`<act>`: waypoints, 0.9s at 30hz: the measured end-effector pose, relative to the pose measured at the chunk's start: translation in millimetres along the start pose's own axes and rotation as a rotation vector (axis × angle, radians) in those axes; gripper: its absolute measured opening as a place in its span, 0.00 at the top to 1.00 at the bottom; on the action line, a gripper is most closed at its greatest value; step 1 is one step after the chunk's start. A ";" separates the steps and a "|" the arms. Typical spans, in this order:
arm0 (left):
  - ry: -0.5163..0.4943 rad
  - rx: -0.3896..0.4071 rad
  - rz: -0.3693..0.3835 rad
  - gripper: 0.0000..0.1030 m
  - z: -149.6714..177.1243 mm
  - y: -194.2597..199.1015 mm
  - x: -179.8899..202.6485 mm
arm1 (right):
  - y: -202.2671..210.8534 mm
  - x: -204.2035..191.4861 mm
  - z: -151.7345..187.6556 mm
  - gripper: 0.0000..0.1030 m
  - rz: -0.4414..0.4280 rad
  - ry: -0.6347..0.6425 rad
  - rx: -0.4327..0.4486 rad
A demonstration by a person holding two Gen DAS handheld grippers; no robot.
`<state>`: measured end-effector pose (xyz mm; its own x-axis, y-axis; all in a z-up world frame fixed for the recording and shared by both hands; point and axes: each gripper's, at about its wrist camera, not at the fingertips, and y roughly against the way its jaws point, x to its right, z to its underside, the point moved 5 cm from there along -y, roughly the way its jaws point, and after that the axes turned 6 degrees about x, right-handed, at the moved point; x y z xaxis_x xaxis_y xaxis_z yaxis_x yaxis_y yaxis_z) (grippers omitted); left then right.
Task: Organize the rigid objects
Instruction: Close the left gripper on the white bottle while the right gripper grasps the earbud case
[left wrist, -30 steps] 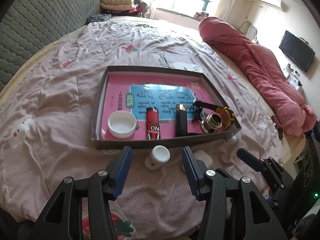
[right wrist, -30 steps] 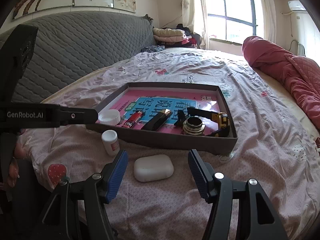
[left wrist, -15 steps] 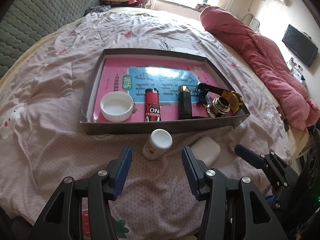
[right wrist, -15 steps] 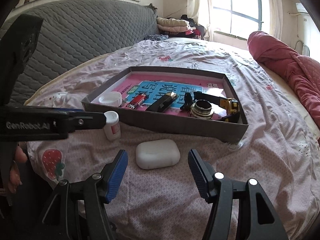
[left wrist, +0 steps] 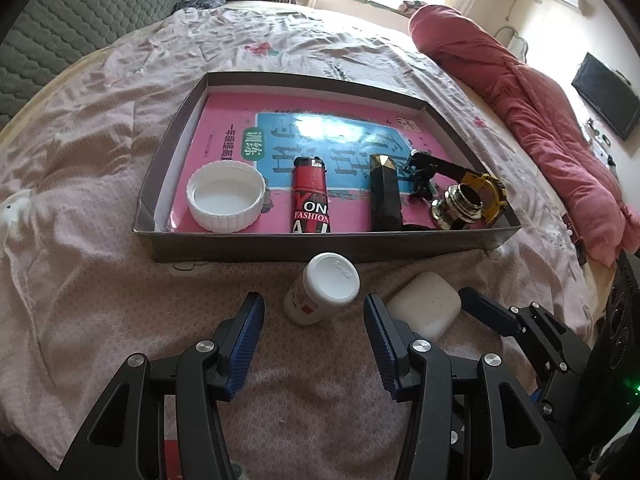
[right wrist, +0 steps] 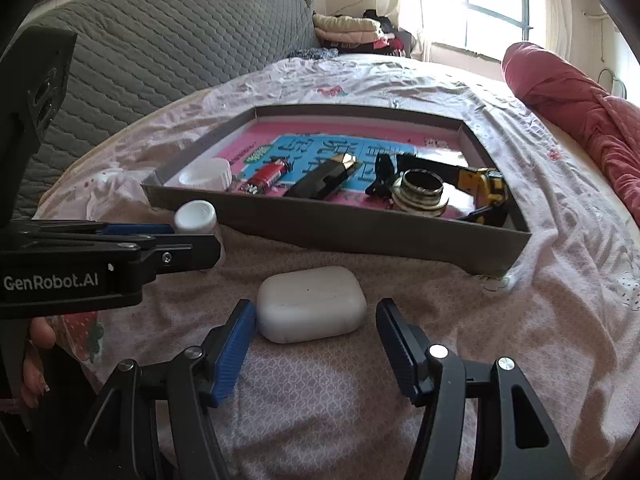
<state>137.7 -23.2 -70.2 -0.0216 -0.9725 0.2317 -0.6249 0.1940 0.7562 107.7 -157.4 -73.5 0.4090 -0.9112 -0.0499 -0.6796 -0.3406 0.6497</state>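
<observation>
- Rigid objects still to be sorted number two — a small white pill bottle and a white rounded case — both on the bed's pink sheet, just outside the near wall of the shallow cardboard tray.
- Inside the tray, along its near edge, lie a white jar lid, a red lighter, a black-and-gold lipstick tube, a metal ring fitting and a yellow-and-black strap piece, all on a pink printed sheet that lines the floor.
- Left claw stands open over the bottle, which is upright just ahead of the tips and roughly centred between them; neither pad touches it.
- Right claw is open as well, with the case lying flat just ahead of and between its fingers — the pads are clear of it on both sides.
- Step in hand, as I judge it: the approach for a two-handed pick, each claw lined up on its own item.
- Next move likely calls for lowering each claw until the pads flank the item, closing, then lifting over the tray's near wall into a free spot.
- Soft bedding may let the bottle tip if a pad nudges it, so a square, centred closing matters.
</observation>
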 end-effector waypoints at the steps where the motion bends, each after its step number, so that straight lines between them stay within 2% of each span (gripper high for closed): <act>1: 0.000 0.000 0.001 0.48 -0.3 -1.2 0.0 | -2.0 -0.4 0.0 0.39 0.000 0.002 -0.003; 15: -0.006 0.013 -0.005 0.49 -1.0 -15.4 0.7 | -22.1 -3.2 -1.2 0.39 0.002 0.015 -0.016; 27: -0.034 0.011 0.020 0.67 -2.0 -23.5 9.6 | -24.0 -2.9 0.9 0.40 -0.005 0.021 -0.006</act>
<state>153.7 -36.8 -84.5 -0.0602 -0.9723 0.2257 -0.6326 0.2121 0.7449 122.2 -146.7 -89.6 0.4249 -0.9045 -0.0373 -0.6740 -0.3436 0.6540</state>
